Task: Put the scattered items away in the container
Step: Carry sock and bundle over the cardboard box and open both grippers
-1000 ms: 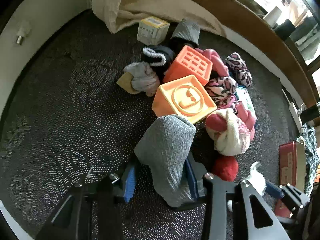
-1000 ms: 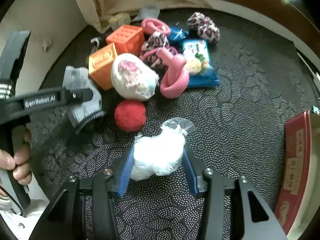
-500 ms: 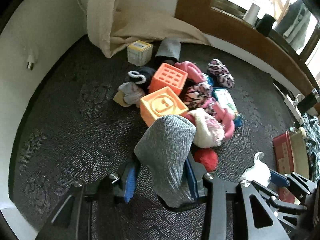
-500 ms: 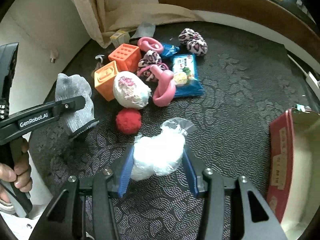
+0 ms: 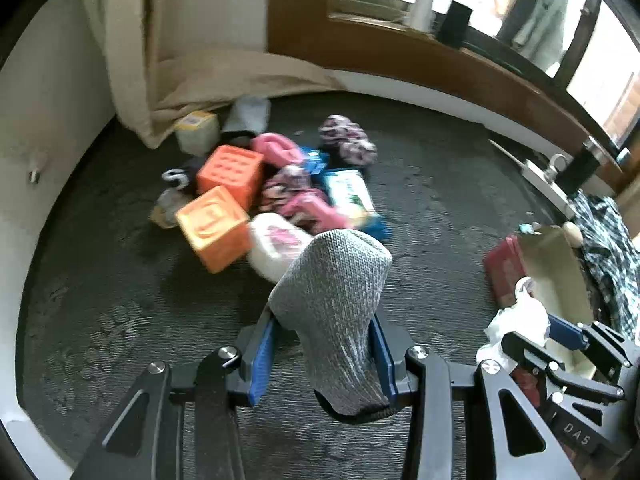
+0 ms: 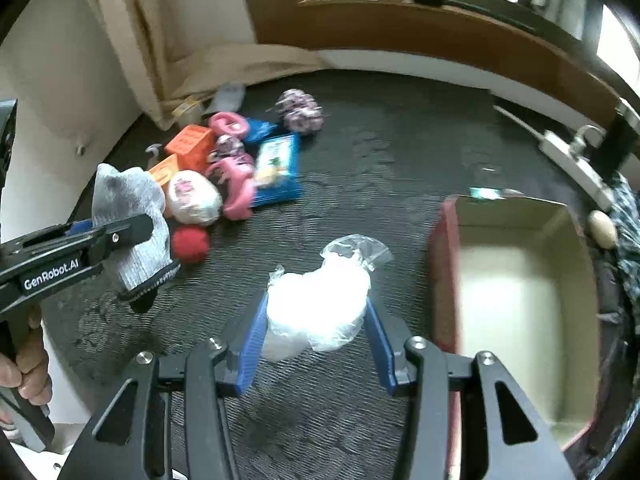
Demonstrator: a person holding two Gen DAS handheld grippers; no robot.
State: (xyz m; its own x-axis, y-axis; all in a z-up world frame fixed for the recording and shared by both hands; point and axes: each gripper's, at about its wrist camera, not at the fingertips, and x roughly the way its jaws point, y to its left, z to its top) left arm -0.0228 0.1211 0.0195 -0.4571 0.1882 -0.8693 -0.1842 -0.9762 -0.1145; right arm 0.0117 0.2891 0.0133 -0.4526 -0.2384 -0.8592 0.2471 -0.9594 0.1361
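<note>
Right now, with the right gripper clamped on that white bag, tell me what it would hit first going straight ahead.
The right gripper points across bare dark carpet. The red box lies to its right, the toy pile to its left. Straight on looks free up to the white baseboard, though depth is hard to judge.

Right gripper (image 6: 316, 312) clamps a white plastic bag (image 6: 316, 304) — open box (image 6: 516, 300) just beside it.

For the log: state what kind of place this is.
Probably a room in a home: patterned dark carpet on the floor, a cream curtain pooling beneath a wood-framed window, toys and socks scattered about.
</note>
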